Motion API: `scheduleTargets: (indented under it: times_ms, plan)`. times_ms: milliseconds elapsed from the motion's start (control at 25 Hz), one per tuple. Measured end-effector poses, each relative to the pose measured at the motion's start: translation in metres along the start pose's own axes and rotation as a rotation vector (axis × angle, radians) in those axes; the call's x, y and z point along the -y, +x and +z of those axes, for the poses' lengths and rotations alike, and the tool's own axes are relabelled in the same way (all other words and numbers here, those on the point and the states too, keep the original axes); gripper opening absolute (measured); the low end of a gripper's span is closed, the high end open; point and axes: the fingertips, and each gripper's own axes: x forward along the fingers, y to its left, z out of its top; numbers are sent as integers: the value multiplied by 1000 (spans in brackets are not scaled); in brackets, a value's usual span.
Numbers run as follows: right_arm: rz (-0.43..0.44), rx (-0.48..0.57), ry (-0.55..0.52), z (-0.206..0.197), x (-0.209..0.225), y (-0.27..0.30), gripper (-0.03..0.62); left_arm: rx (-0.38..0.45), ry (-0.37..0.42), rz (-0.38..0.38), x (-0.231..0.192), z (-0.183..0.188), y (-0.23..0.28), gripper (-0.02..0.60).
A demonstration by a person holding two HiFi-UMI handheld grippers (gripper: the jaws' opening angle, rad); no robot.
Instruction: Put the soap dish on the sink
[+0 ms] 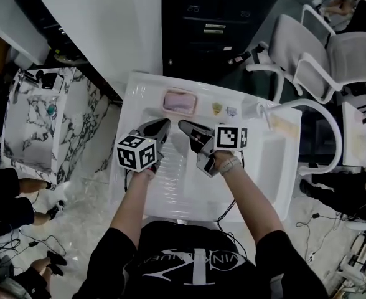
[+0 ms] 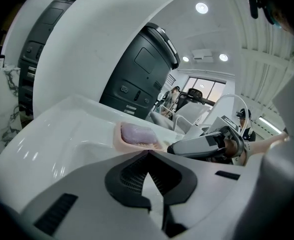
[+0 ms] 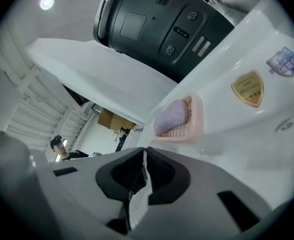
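White sink fills the middle. Over its basin the left gripper has its jaws pressed together, nothing between them. Just beyond, the pink soap dish, with a purple soap bar in it, sits on the back ledge. The right gripper, alongside, is likewise closed and empty.

Hidden in the head view under the left gripper, the right gripper and both forearms: much of the basin floor of the white moulded sink. Covered in the left gripper view by that gripper's own jaws: the near rim of the pale pink plastic soap dish. Too blurred to read: print on the gold shield sticker and the blue sticker. Cut off by the head view's right edge: a white mesh office chair.
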Motion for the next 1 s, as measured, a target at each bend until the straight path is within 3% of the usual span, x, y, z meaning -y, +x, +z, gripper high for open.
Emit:
scheduleTargets:
  times_ms: [400, 1000]
  plan:
    - [-129, 12, -238, -7, -6, -29, 34, 45, 9, 30, 14, 1, -27, 14]
    - [-215, 59, -494, -24, -25, -71, 32, 124, 35, 78, 34, -10, -71, 14]
